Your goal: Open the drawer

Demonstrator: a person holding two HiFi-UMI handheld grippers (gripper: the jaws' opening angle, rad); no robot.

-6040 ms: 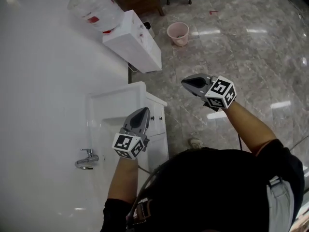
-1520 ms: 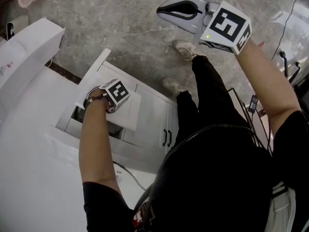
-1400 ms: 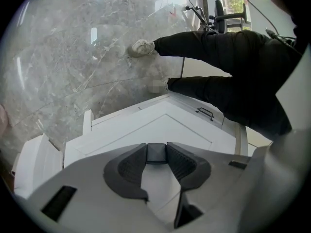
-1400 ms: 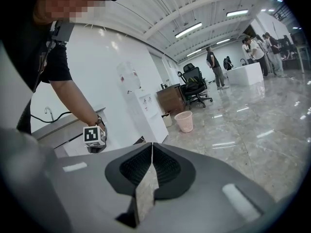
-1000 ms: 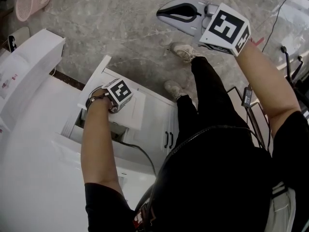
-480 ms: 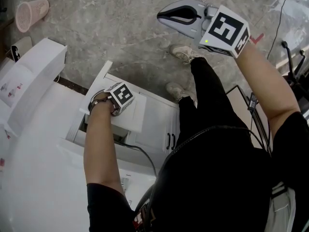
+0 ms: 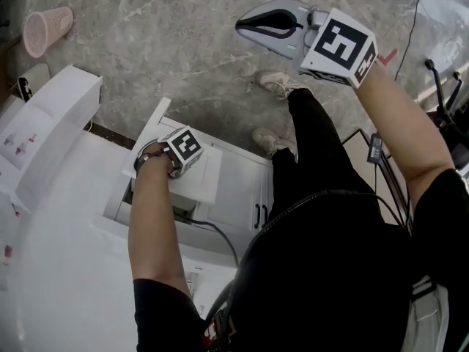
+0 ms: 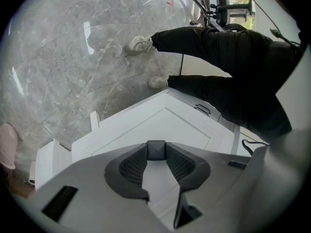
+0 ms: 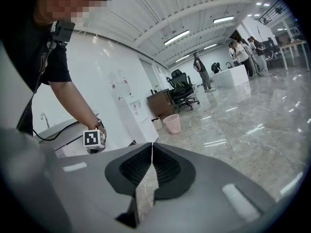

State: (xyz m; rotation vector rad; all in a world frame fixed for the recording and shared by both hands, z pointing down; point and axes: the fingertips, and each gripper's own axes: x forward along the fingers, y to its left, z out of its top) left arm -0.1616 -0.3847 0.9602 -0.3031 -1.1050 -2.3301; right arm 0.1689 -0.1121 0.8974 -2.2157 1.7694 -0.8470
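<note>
The white drawer (image 7: 204,176) stands pulled out of the white cabinet (image 7: 238,189). My left gripper (image 7: 183,152) sits at its front, mostly hidden under its marker cube in the head view. In the left gripper view the left gripper (image 8: 155,155) has just been closing, and its tips pinch the small dark square knob (image 8: 156,148) on the drawer's white front panel (image 8: 160,123). My right gripper (image 7: 240,26) is held high over the floor, away from the cabinet. In its own view the right gripper (image 9: 152,146) is shut with nothing between the tips.
A white water dispenser (image 7: 51,123) and a pink bin (image 7: 47,29) stand left of the cabinet. Cabinet doors with dark handles (image 7: 258,215) are beside the drawer, and a dark cable (image 7: 214,229) runs over the counter. The person's legs and shoes (image 7: 277,83) are close in front.
Six seconds ago the drawer was closed and both grippers hung in the air; now it is out with the left gripper at its front. Over the last second almost nothing has shifted.
</note>
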